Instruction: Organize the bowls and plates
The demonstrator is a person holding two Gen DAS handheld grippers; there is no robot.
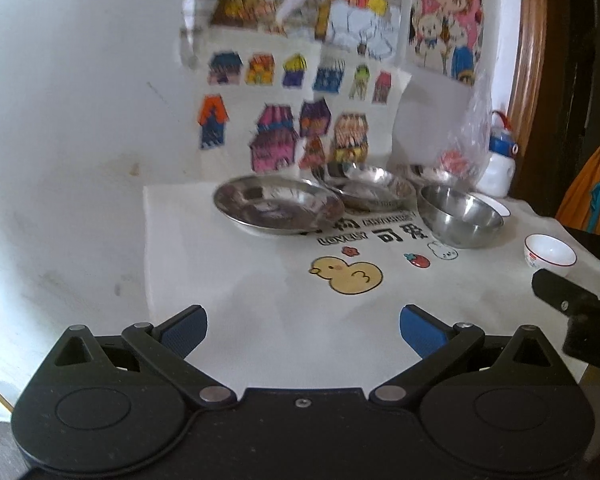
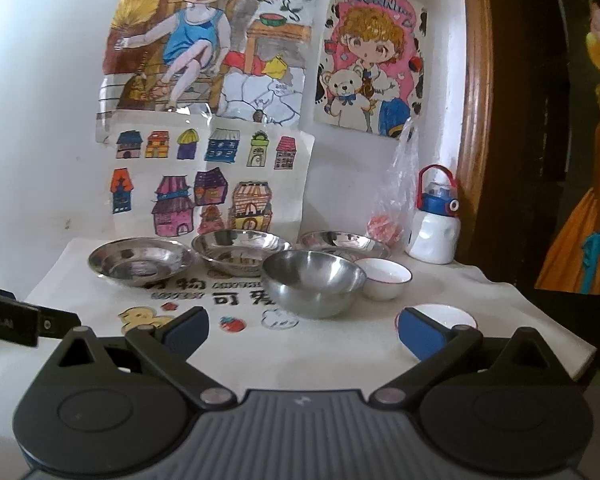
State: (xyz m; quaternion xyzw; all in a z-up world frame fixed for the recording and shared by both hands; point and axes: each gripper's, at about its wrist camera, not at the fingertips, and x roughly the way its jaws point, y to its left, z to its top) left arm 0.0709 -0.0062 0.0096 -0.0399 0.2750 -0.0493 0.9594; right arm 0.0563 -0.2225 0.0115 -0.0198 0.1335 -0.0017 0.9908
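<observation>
I count three shallow steel plates [image 2: 140,262] [image 2: 240,250] [image 2: 342,242] in a row by the wall, one deep steel bowl [image 2: 312,282] in front, and two white bowls [image 2: 384,278] [image 2: 444,316] to its right, all mouth-up on the printed cloth [image 2: 340,344]. Being round, none shows a long axis. My left gripper [image 1: 303,330] and right gripper [image 2: 302,330] both hover with jaws spread, holding nothing.
</observation>
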